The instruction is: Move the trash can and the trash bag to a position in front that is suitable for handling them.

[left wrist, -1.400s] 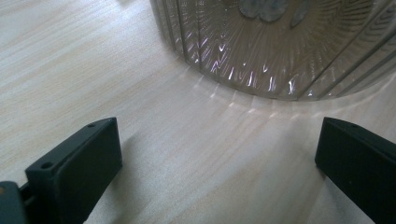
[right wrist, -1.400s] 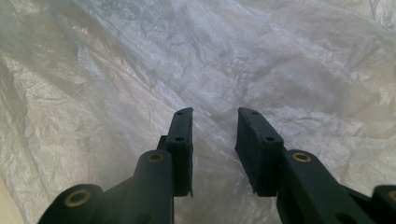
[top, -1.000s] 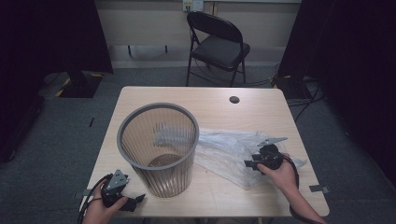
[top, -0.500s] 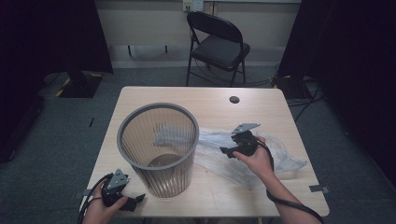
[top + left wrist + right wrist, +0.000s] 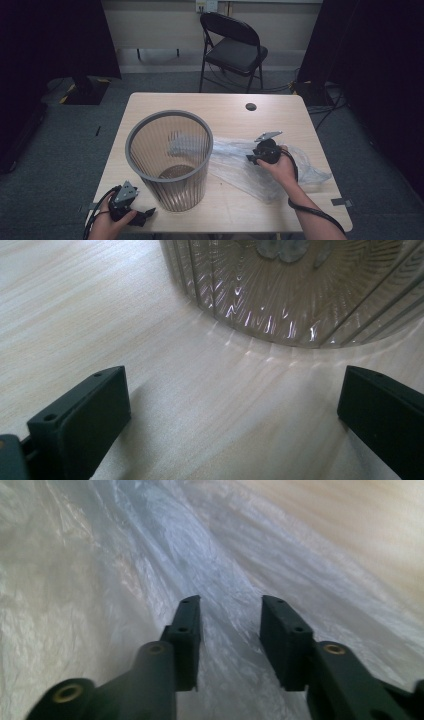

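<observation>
At the table's (image 5: 150, 107) near left corner, the left gripper (image 5: 137, 216) lies low with its jaws spread wide and nothing between them, pointed at the foot of the wastebasket (image 5: 170, 157). That ribbed, see-through wastebasket stands upright on the left half of the table; its inside looks bare. To its right, a clear plastic bag (image 5: 235, 165) lies crumpled and flat toward the right edge, touching the wastebasket's side. The right gripper (image 5: 252, 158) hovers over the bag; its jaws have just been closing and stand partly apart, with film beneath them but none pinched.
</observation>
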`<state>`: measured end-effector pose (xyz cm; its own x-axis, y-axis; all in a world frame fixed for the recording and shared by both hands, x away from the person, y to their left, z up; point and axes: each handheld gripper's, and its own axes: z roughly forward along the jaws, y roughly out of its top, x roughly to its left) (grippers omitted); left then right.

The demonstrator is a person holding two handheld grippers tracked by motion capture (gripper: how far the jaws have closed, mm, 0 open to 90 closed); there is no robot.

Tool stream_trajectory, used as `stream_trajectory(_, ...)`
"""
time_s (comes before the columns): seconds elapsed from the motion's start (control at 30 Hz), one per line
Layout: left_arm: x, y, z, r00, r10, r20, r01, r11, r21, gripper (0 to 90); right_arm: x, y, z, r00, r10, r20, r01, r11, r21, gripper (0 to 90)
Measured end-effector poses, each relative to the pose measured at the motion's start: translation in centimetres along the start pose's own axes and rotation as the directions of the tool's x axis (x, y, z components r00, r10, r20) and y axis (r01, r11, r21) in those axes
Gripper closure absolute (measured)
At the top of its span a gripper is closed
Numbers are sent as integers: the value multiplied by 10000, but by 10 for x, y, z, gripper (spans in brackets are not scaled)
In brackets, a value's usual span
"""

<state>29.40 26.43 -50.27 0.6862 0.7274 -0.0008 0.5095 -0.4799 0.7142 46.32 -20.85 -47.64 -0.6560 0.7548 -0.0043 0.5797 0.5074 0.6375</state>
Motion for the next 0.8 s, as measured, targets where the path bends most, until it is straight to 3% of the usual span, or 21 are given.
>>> stream_trajectory(0.03,0,0,0,10000,1,1,-1,10000,2,0,-3,-9,-2,9993,363,85,-364,9993,55,700)
stream_trajectory(0.07,0,0,0,10000,7,7,-7,10000,-3,0,-3,-9,-2,9993,363,85,-364,9993,55,700)
stream_trajectory(0.1,0,0,0,10000,26,1,-26,10000,34,0,-6,-15,-7,9958,895,179,-895,9960,-23,748)
stream_trajectory(0.17,0,0,0,10000,33,3,-33,10000,35,0,-8,-17,-10,9936,1087,294,-1087,9941,6,777)
stream_trajectory(0.2,0,1,0,10000,-48,10,48,10000,9,0,-13,-23,-17,9852,1611,592,-1615,9869,28,811)
stream_trajectory(0.23,0,1,0,10000,-48,10,48,10000,9,0,-13,-23,-17,9852,1611,592,-1615,9869,28,811)
stream_trajectory(0.27,1,1,1,10000,9,19,-9,10000,18,0,-18,-28,-25,9715,2183,927,-2189,9757,-37,823)
stream_trajectory(0.3,1,1,1,10000,9,19,-9,10000,18,0,-18,-28,-25,9715,2183,927,-2189,9757,-37,823)
stream_trajectory(0.33,1,2,1,10000,27,32,-27,10000,42,0,-19,-30,-27,9653,2416,994,-2421,9702,-79,823)
stream_trajectory(0.37,2,2,2,10000,77,44,-77,10000,54,0,-23,-35,-36,9518,2780,1293,-2787,9603,-123,819)
stream_trajectory(0.4,2,2,2,10000,77,44,-77,10000,54,0,-23,-35,-36,9518,2780,1293,-2787,9603,-123,819)
stream_trajectory(0.43,2,3,2,10000,80,35,-80,9999,65,0,-25,-40,-43,9330,3274,1494,-3278,9445,-229,793)
stream_trajectory(0.57,1,3,3,10000,21,17,-21,10000,49,0,-25,-48,-51,9148,3691,1639,-3667,9292,-458,696)
stream_trajectory(0.63,1,3,3,10000,0,10,0,10000,36,0,-22,-49,-54,9266,3421,1560,-3329,9393,-826,573)
stream_trajectory(0.67,1,4,3,10000,-15,-11,15,10000,41,0,-20,-47,-56,9376,3003,1753,-2873,9530,-960,487)
stream_trajectory(0.7,1,4,3,10000,-15,-11,15,10000,41,0,-20,-47,-56,9376,3003,1753,-2873,9530,-960,487)
stream_trajectory(0.73,1,4,3,10000,11,-15,-10,10000,55,0,-16,-43,-60,9616,2203,1639,-2036,9725,-1130,414)
stream_trajectory(0.77,0,4,4,10000,-49,-37,49,10000,55,0,-15,-41,-62,9713,1759,1603,-1586,9806,-1152,360)
stream_trajectory(0.8,0,4,4,10000,-49,-37,49,10000,55,0,-15,-41,-62,9713,1759,1603,-1586,9806,-1152,360)
